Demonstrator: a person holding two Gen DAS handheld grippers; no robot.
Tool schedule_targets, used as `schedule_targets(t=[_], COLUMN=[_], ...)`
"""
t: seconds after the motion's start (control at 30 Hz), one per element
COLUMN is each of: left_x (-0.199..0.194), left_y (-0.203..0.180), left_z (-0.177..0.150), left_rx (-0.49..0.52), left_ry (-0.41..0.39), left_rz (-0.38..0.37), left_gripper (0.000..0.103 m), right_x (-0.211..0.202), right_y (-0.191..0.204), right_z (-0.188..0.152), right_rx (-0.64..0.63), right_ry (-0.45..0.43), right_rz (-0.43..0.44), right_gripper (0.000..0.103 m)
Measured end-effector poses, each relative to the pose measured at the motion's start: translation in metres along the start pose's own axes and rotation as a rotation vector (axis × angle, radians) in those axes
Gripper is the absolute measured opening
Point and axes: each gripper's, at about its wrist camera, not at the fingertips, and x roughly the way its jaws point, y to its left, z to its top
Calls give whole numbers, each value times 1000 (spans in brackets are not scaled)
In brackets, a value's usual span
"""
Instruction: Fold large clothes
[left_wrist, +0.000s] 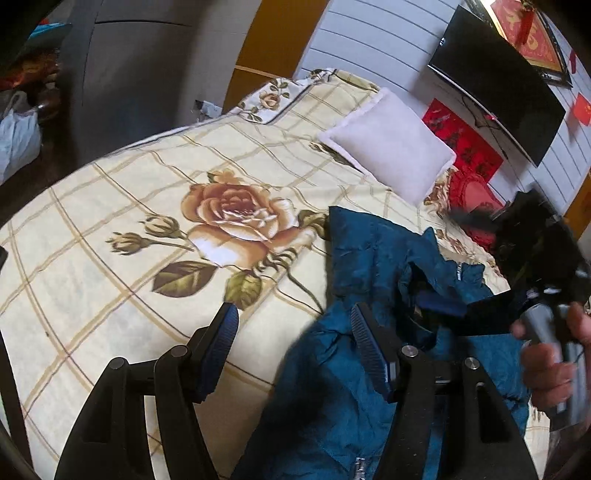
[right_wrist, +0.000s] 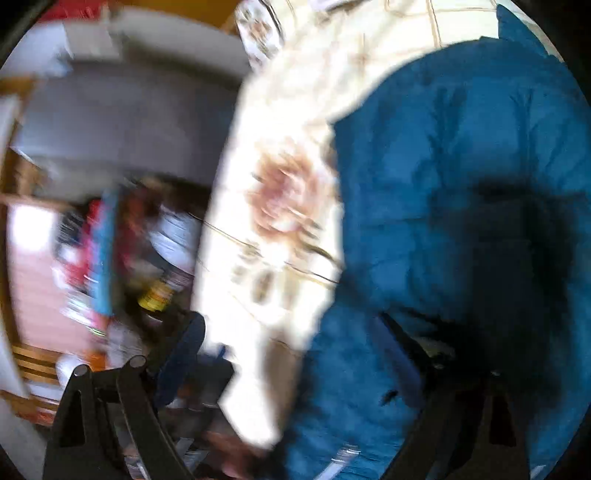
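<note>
On a bed (left_wrist: 110, 229) spread with a rose-print quilt, the left tool (left_wrist: 291, 332) hangs wide open and empty, its right finger over the edge of a crumpled teal jacket (left_wrist: 369, 258). A white pillow (left_wrist: 391, 147) lies beyond. The right tool (left_wrist: 443, 306), hand (left_wrist: 546, 365) gripping its handle, reaches into the collar; motion blur hides its grip.

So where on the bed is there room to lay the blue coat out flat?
The widest free patch is the bedspread around the big rose print, between the blue coat and the bed's left edge. Another strip runs from the rose up toward the white pillow. The right side is crowded: the coat, right gripper and red cushions.
</note>
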Motion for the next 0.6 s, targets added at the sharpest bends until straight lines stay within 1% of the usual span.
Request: schedule_targets(t=[0.03,0.07,0.1,0.13,0.17,0.23,0.33,0.37,0.43,0.47,0.53,0.57,0.6], left_x=[3,6,8,11,13,17,22,24,32,36,50,55,60], left_y=[-3,-5,-8,-12,-16,-26,-46,-51,-66,-72,-88,-91,-96], left_z=[-1,-2,-3,-5,-7,-9,-13,-15,-20,-21,-25,-25,-27], left_rx=[3,8,15,20,23,34,73,85,125,139,167,168,161], left_ry=[11,22,32,43,53,77,112,120,141,146,169,179,190], left_rz=[-4,-9,-18,-33,-53,-119,-193,-207,-217,-211,-199,-199,-204], left_gripper=[46,46,46,46,46,46,46,46,46,46,46,46,46], right_x=[-7,-14,-21,-29,-38,-61,-97,-113,-144,-160,-187,-206,-219], right_y=[3,8,13,18,25,31,22,17,7,0,-11,-17,-22], right_z=[-3,-6,-9,-13,-16,-26,-50,-61,-79,-88,-103,-115,-123], right_rx=[6,-5,-27,-55,-89,-147,-208,-231,-263,-275,-286,-294,-298], right_ry=[-7,-13,-19,-37,-65,-112,-137,-158,-215,-246,-306,-349,-381], right_rz=[62,102,109,78,27,-66,-172,-247,-423,-490,-589,-660,-708], right_gripper=[95,95,95,95,95,95,95,95,95,95,95,95,95])
